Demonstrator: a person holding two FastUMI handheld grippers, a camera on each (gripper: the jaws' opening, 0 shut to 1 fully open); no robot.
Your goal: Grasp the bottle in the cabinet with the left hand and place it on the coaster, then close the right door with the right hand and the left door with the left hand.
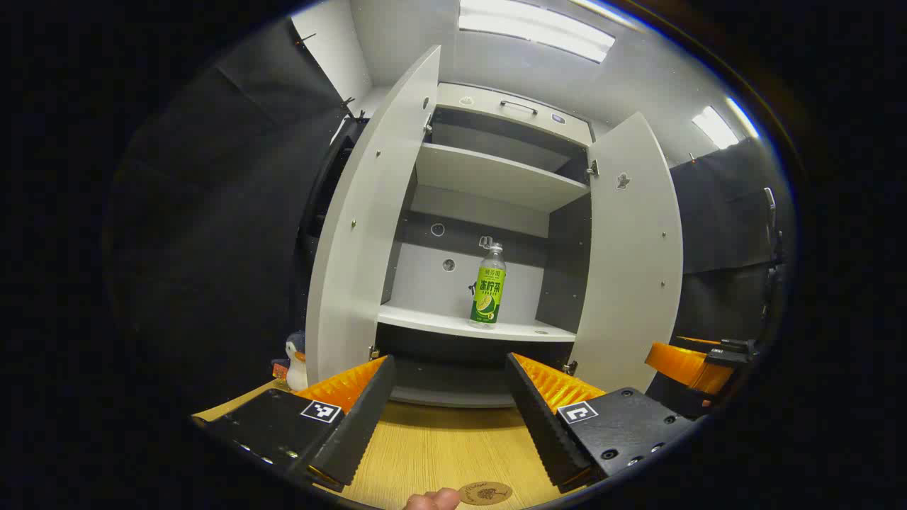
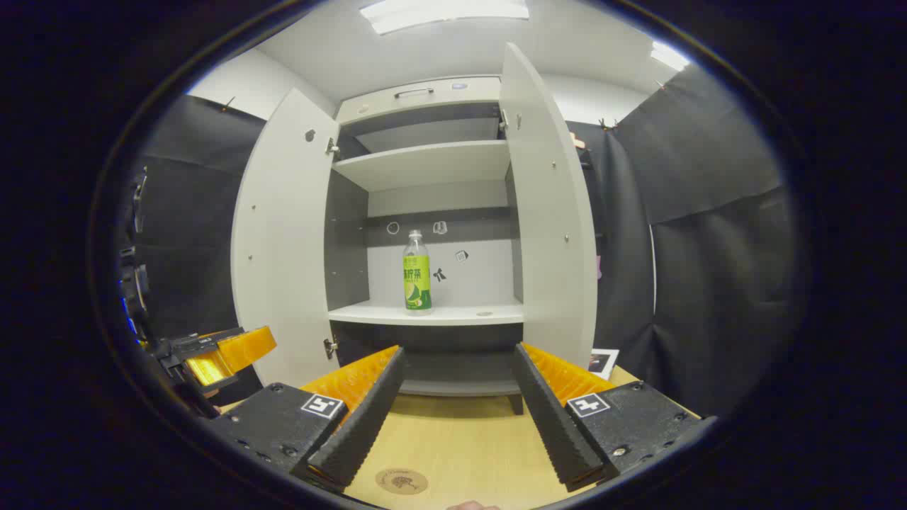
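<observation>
Both cabinet doors are seen wide open; the bottle (image 1: 488, 287) is stood upright on the lower shelf (image 1: 453, 324). The left gripper (image 1: 449, 418) and right gripper (image 2: 457, 418) are held spread, empty, above the worktop (image 1: 439, 446) by the coaster (image 1: 485, 492).

Penguin toy (image 1: 295, 361) beside the cabinet, wooden table (image 1: 439, 446), ceiling lights (image 1: 535, 32)

— What stands in the cabinet (image 2: 425, 106)?
— A bottle (image 2: 417, 273), upright on the lower shelf (image 2: 460, 313), both doors wide.
— And the right tool (image 2: 453, 418)?
— Fingers parted above the desk (image 2: 468, 439), a coaster (image 2: 401, 481) near.
</observation>
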